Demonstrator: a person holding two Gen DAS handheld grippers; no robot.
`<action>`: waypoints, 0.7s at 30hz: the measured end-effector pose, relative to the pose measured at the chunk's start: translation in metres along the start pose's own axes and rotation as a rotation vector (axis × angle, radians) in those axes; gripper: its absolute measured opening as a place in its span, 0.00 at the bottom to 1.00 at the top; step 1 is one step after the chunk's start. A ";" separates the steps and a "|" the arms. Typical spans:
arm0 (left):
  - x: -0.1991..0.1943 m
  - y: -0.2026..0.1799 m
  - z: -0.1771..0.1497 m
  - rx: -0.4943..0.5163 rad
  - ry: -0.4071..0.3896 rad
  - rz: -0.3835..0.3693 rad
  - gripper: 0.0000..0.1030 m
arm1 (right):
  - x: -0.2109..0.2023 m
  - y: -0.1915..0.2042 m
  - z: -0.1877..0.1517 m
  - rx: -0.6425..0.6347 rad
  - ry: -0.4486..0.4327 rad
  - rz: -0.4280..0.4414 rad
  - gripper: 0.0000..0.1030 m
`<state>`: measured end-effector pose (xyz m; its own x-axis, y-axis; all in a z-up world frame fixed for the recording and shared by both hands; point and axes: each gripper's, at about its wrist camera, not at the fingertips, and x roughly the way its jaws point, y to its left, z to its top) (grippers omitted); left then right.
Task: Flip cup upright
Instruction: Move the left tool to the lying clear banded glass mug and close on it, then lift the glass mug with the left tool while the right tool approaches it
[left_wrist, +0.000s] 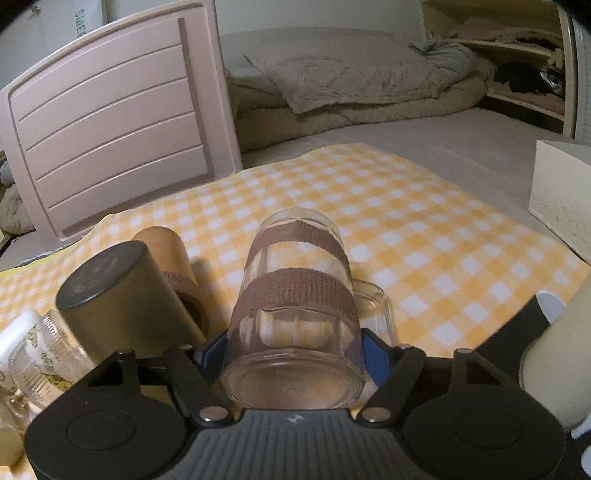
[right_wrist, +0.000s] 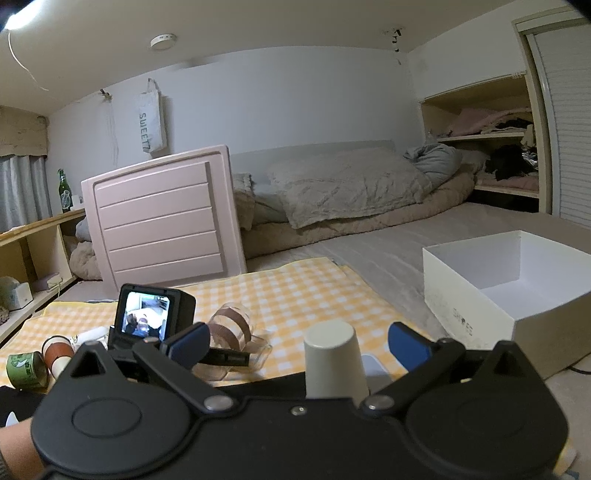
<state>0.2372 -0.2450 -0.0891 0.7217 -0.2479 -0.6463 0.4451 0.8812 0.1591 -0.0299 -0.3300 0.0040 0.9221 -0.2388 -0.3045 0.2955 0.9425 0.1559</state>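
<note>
A clear glass mug (left_wrist: 295, 306) with brown tape bands and a side handle lies on its side on the yellow checked cloth (left_wrist: 424, 229), base toward me. My left gripper (left_wrist: 291, 350) is shut on the mug near its base, blue pads against both sides. The mug also shows in the right wrist view (right_wrist: 232, 325), held by the left gripper. My right gripper (right_wrist: 299, 343) is open. An upside-down cream cup (right_wrist: 334, 360) stands between its fingers, untouched.
A dark cup (left_wrist: 122, 295) and a brown taped cup (left_wrist: 166, 254) lie left of the mug, with glassware (left_wrist: 40, 350) beyond. A pink board (left_wrist: 118, 122) leans at the back left. A white open box (right_wrist: 502, 288) stands right. Bedding (right_wrist: 351, 192) lies behind.
</note>
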 end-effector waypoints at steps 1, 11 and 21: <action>-0.003 0.000 0.000 0.006 0.006 -0.006 0.71 | 0.000 0.000 0.000 0.001 0.000 0.000 1.00; -0.059 0.010 -0.027 0.038 0.057 -0.060 0.71 | 0.003 -0.005 -0.001 0.015 0.007 0.017 1.00; -0.146 0.039 -0.096 0.051 0.055 -0.081 0.71 | 0.004 0.004 -0.004 -0.006 0.018 0.036 1.00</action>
<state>0.0983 -0.1358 -0.0601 0.6523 -0.2937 -0.6987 0.5281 0.8373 0.1412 -0.0261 -0.3259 -0.0007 0.9275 -0.2003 -0.3156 0.2607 0.9517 0.1619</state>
